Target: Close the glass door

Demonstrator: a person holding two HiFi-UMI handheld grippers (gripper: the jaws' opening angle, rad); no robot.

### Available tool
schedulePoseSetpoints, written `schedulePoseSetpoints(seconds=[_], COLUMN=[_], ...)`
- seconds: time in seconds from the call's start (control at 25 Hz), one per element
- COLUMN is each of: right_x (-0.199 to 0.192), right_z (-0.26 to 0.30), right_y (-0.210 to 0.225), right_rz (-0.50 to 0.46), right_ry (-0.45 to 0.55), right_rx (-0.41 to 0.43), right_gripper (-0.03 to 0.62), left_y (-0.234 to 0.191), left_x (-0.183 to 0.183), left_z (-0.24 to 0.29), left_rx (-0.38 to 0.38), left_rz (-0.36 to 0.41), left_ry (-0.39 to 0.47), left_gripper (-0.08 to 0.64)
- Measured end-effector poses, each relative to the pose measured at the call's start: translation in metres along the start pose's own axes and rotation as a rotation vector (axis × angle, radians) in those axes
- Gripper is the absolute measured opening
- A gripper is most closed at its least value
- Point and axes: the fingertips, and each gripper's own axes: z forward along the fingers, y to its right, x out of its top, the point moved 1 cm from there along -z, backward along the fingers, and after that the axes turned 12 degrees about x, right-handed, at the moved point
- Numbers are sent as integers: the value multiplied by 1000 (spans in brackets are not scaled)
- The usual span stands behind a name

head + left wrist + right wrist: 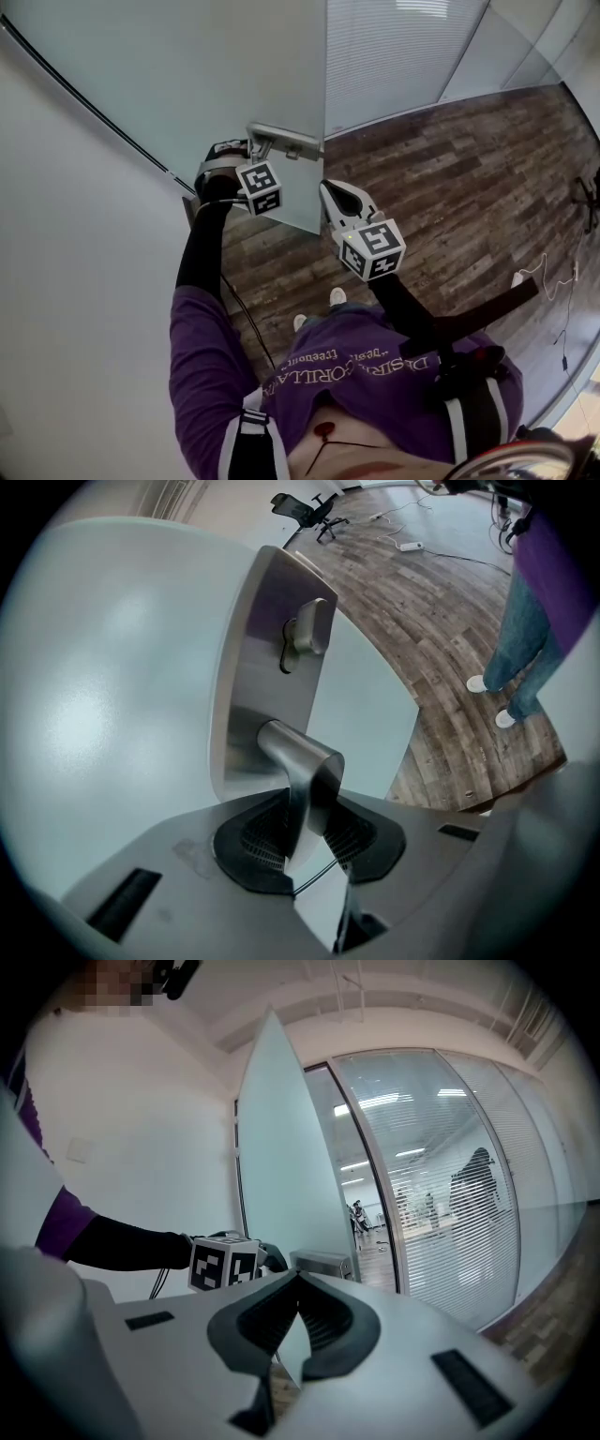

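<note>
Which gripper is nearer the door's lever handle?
Left. The left gripper grips the lever handle; the right gripper hangs apart, off the edge of the glass door, shut, empty.

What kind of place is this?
Likely an office: a frosted glass door, a glass partition with blinds, and an office chair on a wood-look floor.

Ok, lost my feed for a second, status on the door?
Left gripper shut on door handle. Right gripper shut, empty, clear of it. Glass door standing open. Nothing seen in its way.
</note>
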Motion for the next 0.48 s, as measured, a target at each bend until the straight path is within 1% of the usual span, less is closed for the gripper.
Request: schedulePoseSetpoints(seconds=[0.2,0.48], right_x=[2,-1], right_z=[-4,-9], right_y=[19,41], right_rz=[-13,-9], right_ry=[1,-8], right_rx=[19,4], right_gripper=[-11,-11], left_y=[-6,-12], left_x=[8,11], left_z=[8,20], left_rx=[0,14], left_rz=[-16,-30], left_ry=[-24,-59], left_gripper=[75,75])
